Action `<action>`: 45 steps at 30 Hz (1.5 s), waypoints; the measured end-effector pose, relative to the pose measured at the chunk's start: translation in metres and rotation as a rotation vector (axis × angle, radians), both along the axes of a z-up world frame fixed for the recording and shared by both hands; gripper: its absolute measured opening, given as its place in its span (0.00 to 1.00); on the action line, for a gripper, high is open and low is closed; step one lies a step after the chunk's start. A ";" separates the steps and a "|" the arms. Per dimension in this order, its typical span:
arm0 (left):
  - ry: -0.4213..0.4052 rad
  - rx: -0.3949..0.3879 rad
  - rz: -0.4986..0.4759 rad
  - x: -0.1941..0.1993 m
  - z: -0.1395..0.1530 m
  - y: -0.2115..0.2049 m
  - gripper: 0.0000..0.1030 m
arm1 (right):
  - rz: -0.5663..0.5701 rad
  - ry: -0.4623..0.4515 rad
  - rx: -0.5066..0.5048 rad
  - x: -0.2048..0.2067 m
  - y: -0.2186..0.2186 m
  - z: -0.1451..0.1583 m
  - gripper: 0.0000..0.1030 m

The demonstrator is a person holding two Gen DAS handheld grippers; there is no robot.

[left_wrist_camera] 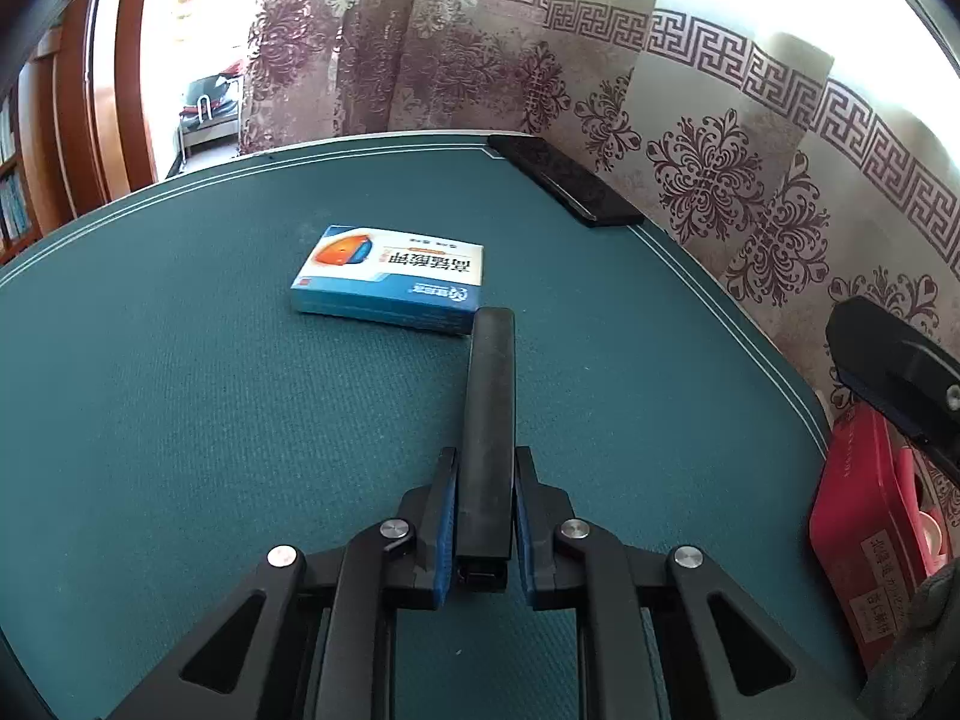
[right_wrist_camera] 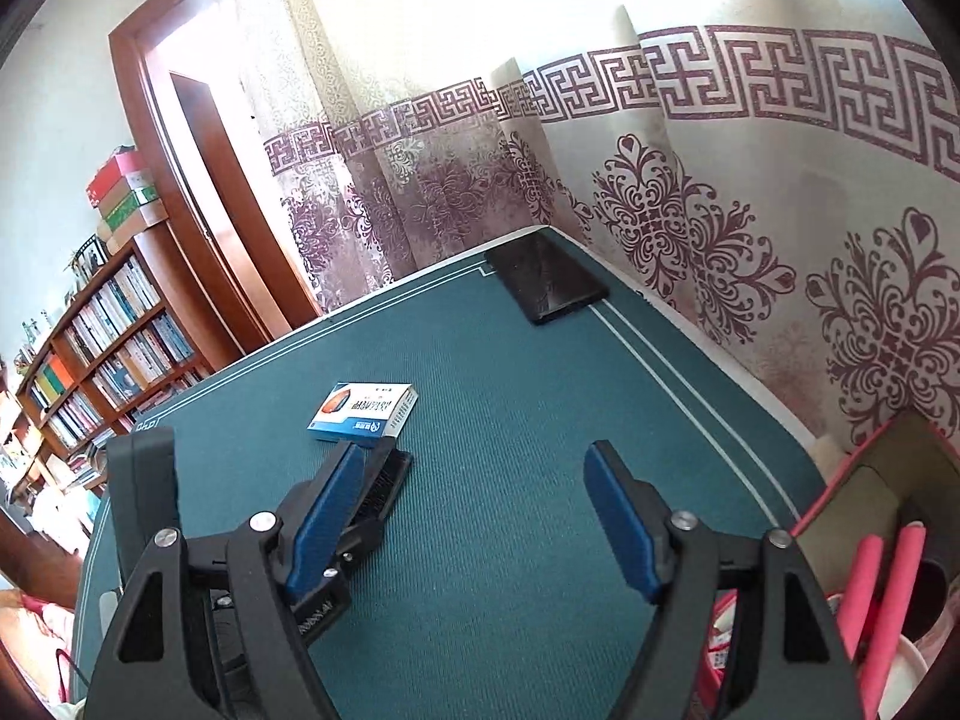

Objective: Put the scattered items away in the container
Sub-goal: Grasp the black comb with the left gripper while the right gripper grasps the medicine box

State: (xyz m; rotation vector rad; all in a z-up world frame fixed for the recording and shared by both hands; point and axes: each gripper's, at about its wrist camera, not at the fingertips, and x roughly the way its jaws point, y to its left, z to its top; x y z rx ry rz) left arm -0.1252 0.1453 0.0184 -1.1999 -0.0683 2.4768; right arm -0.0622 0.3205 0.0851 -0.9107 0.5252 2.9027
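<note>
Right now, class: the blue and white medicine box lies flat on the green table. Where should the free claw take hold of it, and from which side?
Grip the medicine box across its two long, thin side edges, coming down from above. It lies flat with its broad face up, so only the narrow sides offer parallel surfaces. The right claw is open and free; the left claw already holds a black bar.

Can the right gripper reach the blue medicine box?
Probably yes. The right gripper is open and empty, and the medicine box lies flat ahead with bare green table between. Only the left gripper sits close beside it.
</note>
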 end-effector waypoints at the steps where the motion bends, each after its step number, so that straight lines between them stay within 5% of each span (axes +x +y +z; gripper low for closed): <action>1: 0.005 -0.001 0.011 0.001 0.001 -0.006 0.17 | 0.003 -0.004 -0.001 -0.001 -0.001 -0.001 0.77; 8: 0.039 -0.024 0.102 0.017 0.006 -0.066 0.17 | 0.063 -0.050 -0.016 -0.019 -0.016 -0.015 0.77; 16: 0.046 -0.011 0.256 0.031 0.008 -0.158 0.17 | 0.107 -0.170 -0.142 -0.068 -0.032 -0.051 0.77; 25: 0.028 0.040 0.275 0.033 -0.004 -0.178 0.17 | 0.181 -0.180 -0.016 -0.142 -0.053 -0.041 0.80; 30: 0.028 0.047 0.275 0.033 -0.004 -0.180 0.17 | 0.328 -0.198 0.033 -0.193 -0.075 -0.037 0.81; 34: 0.025 0.048 0.273 0.029 -0.005 -0.179 0.17 | 0.434 -0.246 0.165 -0.197 -0.097 -0.050 0.81; 36: 0.026 0.040 0.271 0.027 -0.004 -0.177 0.17 | 0.455 -0.254 0.259 -0.185 -0.107 -0.055 0.75; 38: 0.026 0.031 0.269 0.024 -0.004 -0.176 0.17 | 0.455 -0.246 0.348 -0.172 -0.117 -0.058 0.56; 45: 0.032 0.017 0.263 0.021 -0.003 -0.172 0.17 | 0.420 -0.268 0.081 -0.136 -0.102 -0.054 0.56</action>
